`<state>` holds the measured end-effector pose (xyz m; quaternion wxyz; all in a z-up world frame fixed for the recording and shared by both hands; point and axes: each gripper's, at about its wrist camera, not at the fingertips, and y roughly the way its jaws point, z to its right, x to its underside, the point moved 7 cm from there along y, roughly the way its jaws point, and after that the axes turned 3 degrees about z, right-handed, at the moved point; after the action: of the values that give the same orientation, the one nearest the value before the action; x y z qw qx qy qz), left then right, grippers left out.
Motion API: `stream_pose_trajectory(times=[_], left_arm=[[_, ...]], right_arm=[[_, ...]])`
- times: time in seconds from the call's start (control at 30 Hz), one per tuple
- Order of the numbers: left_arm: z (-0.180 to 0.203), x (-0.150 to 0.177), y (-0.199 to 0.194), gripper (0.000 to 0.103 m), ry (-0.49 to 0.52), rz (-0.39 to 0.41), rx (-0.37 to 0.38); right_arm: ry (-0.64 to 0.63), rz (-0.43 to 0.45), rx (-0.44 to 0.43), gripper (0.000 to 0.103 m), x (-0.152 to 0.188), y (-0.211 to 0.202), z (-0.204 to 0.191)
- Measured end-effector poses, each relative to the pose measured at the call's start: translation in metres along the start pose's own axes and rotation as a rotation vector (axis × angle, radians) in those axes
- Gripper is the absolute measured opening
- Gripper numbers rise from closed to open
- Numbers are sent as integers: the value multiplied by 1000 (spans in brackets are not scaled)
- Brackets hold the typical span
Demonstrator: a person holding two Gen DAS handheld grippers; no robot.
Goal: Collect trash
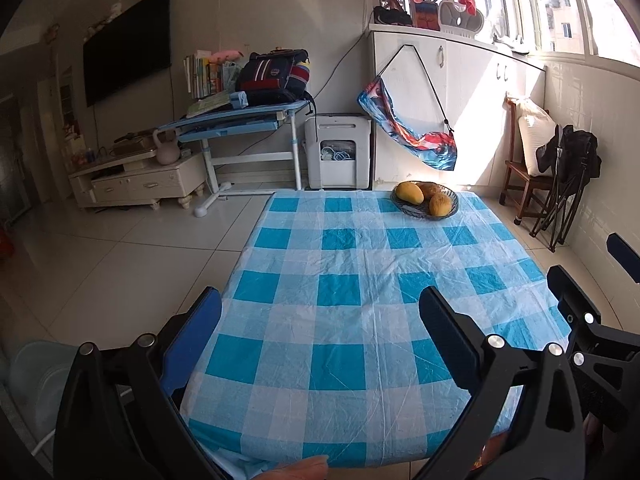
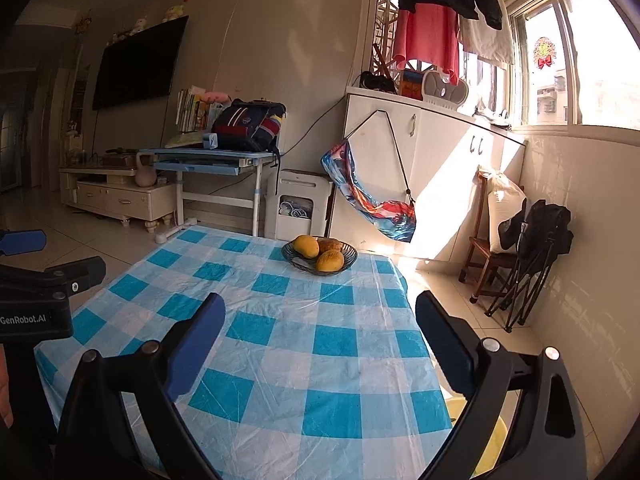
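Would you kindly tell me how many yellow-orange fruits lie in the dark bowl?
3 in the dark bowl: one at left, one in front, a browner one behind. More may be hidden underneath.

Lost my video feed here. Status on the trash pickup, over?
Left tongs open, empty. Right tongs open, empty. No trash visible on the checked tablecloth; only a fruit bowl at the far end. Nothing in the way.

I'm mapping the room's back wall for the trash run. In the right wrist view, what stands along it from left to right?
TV cabinet → blue desk → white appliance → white cupboard with a colourful bag hanging on it → wooden chair → folded black chair.
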<state>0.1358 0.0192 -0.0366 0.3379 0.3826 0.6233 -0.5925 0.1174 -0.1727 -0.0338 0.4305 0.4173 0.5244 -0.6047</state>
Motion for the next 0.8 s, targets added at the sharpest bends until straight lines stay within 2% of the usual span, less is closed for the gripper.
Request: stream_pose_trajectory(times=[0.2,0.37,0.57,0.8], left_arm=[[1,-15,-29,96,50,46,-31],[0,-23,-38,96,56,65,-47],[-5,-25,-33,96,53,69,-50],[-16,-22,-12,96,41,53,-29]], right_arm=[[31,56,-8,94,-13,-15,1],[49,62,-5,94,-13,-18,5],[42,57,10,95,-8,-15,5],[20,-1,37,95,5,2,1]])
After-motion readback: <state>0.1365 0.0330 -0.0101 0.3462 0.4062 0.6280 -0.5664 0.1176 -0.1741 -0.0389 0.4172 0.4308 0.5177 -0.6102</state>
